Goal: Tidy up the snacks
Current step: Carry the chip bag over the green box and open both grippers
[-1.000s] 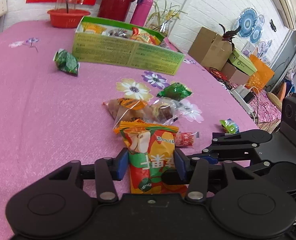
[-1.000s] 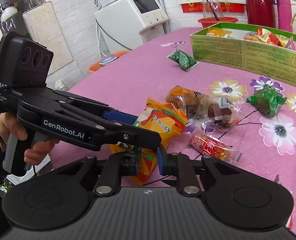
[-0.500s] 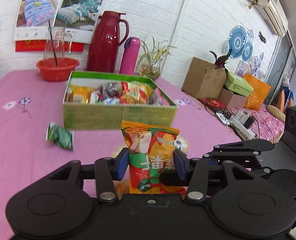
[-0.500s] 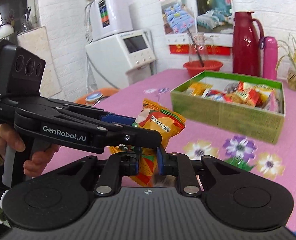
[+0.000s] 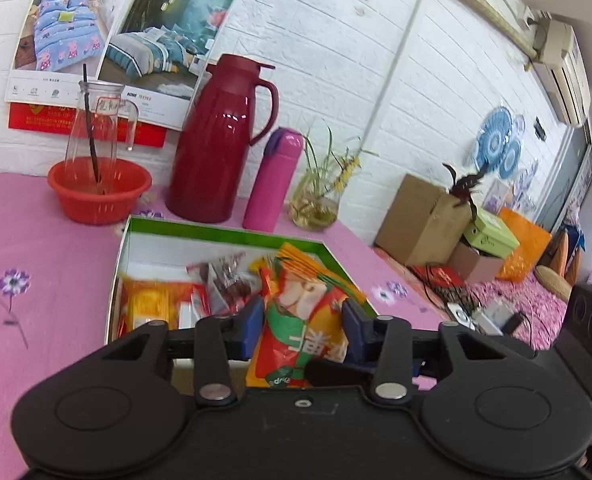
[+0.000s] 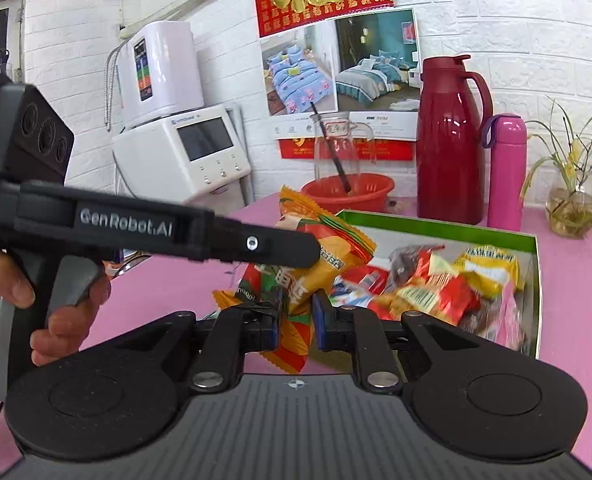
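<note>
Holding snack packet [image 5: 304, 332] over green box [image 5: 232, 236], left fingers [image 5: 252, 322] closing, right fingers [image 6: 322, 322] clamped: uneven release risks tearing.

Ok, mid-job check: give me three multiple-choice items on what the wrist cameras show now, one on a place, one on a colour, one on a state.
1. Where is the orange snack packet?
A. Flat on the tablecloth
B. Held up by both grippers at the near edge of the green box
C. In the red basin

2. What colour is the slim flask beside the dark red jug?
A. Pink
B. Blue
C. White

3. What is the state of the green box?
A. Lidded
B. Open and empty
C. Open with snacks inside

Answers:
1 B: the left gripper, its jaws closing, and the right gripper both have the packet between their pads.
2 A: its body is pink.
3 C: wrappers show inside.
</note>
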Demonstrator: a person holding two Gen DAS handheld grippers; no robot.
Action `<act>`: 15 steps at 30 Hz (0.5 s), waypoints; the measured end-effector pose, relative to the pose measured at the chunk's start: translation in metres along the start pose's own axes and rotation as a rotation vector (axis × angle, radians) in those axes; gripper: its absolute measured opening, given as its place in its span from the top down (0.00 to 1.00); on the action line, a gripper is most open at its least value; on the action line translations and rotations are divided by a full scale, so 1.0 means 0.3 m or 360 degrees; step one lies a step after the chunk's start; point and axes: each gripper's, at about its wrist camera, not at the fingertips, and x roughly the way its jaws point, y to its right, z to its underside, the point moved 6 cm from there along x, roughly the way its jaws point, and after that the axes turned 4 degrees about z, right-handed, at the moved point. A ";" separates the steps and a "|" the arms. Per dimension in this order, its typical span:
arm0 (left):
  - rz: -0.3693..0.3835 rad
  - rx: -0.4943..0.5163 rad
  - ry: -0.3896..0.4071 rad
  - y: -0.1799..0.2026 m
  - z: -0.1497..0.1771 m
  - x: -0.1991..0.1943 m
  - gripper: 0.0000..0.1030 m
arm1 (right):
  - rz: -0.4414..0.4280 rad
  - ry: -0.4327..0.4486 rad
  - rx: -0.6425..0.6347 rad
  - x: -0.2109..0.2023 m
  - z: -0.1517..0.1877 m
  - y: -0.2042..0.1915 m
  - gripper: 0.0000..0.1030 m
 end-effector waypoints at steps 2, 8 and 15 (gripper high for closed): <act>0.0012 -0.0026 0.0014 -0.021 -0.025 0.038 0.67 | 0.0020 -0.0020 0.0017 0.053 -0.004 0.034 0.72; -0.0065 0.0051 -0.0071 -0.057 -0.028 0.154 0.25 | 0.0135 -0.0049 0.0085 0.189 0.000 0.118 0.64; -0.0226 0.0046 -0.0036 -0.113 0.024 0.131 0.00 | 0.0233 0.0032 0.0068 0.173 0.016 0.141 0.02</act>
